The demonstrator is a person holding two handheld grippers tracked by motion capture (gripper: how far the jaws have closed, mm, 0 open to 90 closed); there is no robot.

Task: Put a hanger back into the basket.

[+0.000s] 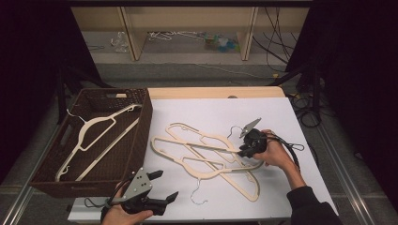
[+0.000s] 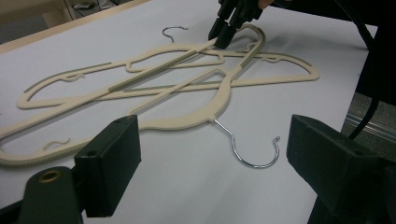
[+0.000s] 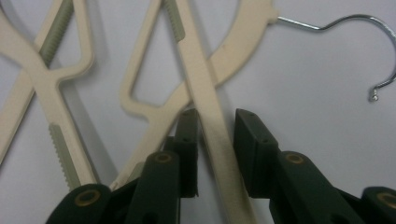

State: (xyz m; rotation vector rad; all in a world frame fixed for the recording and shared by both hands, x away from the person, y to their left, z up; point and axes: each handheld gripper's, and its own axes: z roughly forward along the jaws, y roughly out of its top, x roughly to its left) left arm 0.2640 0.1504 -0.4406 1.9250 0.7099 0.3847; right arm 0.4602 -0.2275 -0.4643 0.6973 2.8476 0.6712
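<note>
Cream plastic hangers (image 1: 206, 159) with metal hooks lie crossed in a pile on the white table sheet (image 1: 281, 122). My right gripper (image 1: 245, 150) reaches down at the pile's right end. In the right gripper view its jaws (image 3: 217, 135) stand close on both sides of one hanger's thin straight bar (image 3: 210, 112), shut on it. My left gripper (image 1: 167, 184) hangs open at the table's front edge and holds nothing. In the left gripper view its jaws (image 2: 215, 163) frame a hanger's hook (image 2: 254, 156), and the right gripper (image 2: 220, 38) shows farther off.
A brown wicker basket (image 1: 145, 126) stands at the table's left with one cream hanger (image 1: 94, 131) lying in it. Cables trail off the table's right side (image 1: 305, 117). Wooden shelf legs (image 1: 131, 37) stand on the floor beyond the table.
</note>
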